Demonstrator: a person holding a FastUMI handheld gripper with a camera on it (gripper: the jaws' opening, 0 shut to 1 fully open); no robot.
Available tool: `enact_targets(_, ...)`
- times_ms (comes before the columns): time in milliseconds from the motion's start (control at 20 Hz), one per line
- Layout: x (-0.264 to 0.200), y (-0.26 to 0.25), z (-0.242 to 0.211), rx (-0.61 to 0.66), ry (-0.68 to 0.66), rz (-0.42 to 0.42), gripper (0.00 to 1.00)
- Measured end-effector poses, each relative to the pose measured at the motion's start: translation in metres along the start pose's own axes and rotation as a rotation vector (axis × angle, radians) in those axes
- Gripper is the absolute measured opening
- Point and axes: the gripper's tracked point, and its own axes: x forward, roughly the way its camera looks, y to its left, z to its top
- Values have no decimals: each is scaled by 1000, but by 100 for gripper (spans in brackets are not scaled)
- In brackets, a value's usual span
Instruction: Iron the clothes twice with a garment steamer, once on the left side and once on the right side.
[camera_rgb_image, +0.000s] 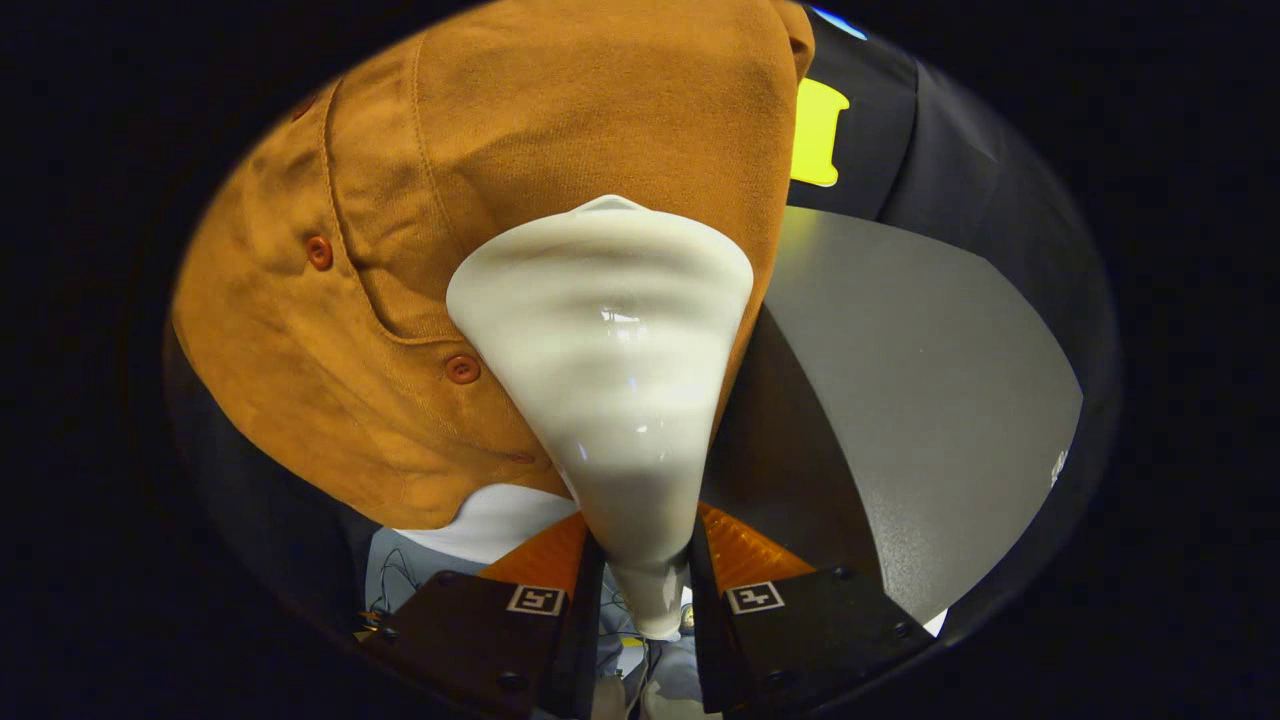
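1. gripper (645, 590): fingers closed on the narrow neck of the garment steamer (610, 380), one finger on each side; the gap between them is no wider than that neck.
2. garment steamer: a cream, glossy, cone-shaped head that flares wide away from the fingers; its broad end lies against the brown garment (480, 200) just ahead.
3. handling, judged: the shell looks hard and smooth, so it may slip or twist in the grip; the narrow neck is the sensible hold, since the flare stops it sliding back through the fingers. weight cannot be told.
4. brown garment: soft, suede-like cloth with seams and round buttons (462, 369); it should yield and swing under pressure, so light contact seems wise. the buttons and raised seams are likely snag points for the head's rim.
5. edges: the garment's right edge runs just beside the steamer head; its lower hem curves down toward the fingers.
6. open room: a grey panel (920, 400) lies to the right beyond the garment edge, with cloth to travel over on the left.
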Motion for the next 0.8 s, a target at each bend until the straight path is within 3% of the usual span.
enact_targets(150, -2, 0, 15, 28, -77, -4, 44)
enact_targets(550, -39, 30, 90, 52, -476, 64, 44)
enact_targets(800, -75, 78, 96, -2, -559, 154, 44)
